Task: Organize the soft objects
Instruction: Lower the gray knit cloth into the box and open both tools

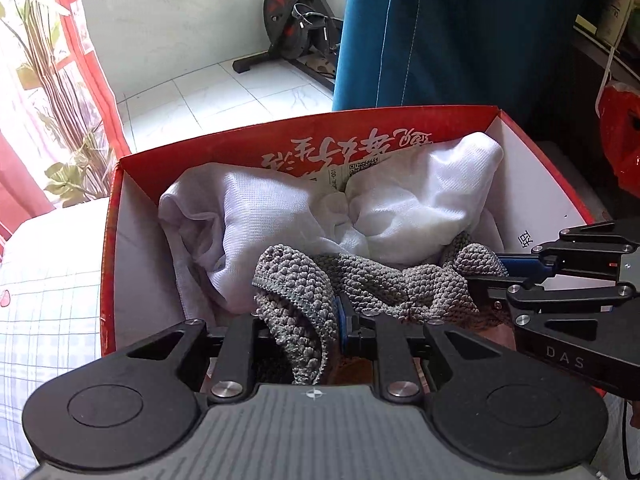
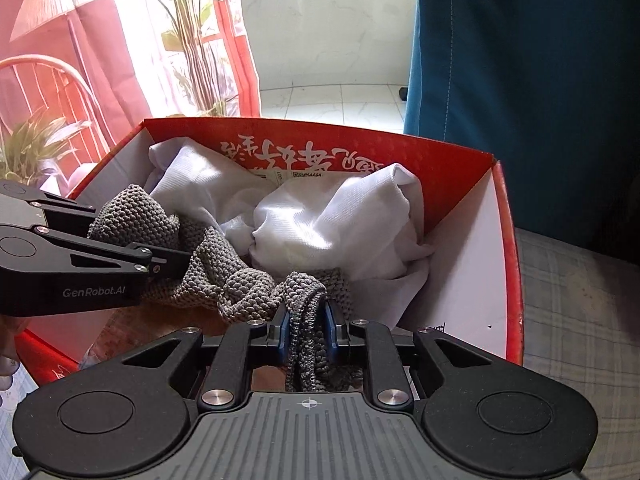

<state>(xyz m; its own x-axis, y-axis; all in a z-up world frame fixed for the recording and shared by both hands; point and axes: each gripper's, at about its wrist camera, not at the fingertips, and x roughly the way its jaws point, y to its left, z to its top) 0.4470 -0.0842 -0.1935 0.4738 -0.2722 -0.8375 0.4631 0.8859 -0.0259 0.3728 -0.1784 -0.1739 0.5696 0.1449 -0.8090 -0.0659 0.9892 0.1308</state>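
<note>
A red cardboard box [image 1: 110, 240] [image 2: 508, 240] with white inner walls holds a crumpled white cloth [image 1: 280, 216] [image 2: 320, 216] at its far end. A grey knitted cloth [image 1: 360, 280] [image 2: 224, 276] lies at the near end of the box, stretched between both grippers. My left gripper [image 1: 300, 320] is shut on one end of the grey cloth; it also shows in the right wrist view [image 2: 176, 260]. My right gripper [image 2: 306, 328] is shut on the other end; it shows at the right of the left wrist view [image 1: 496, 268].
The box stands on a checked bedsheet [image 1: 48, 300] [image 2: 580, 300]. A blue curtain [image 1: 460, 32] [image 2: 520, 60] hangs behind it. An exercise bike [image 1: 296, 24] stands on the white tiled floor. Plants [image 2: 192, 40] and red curtains are at the left; a red bag [image 1: 620, 128] at the right.
</note>
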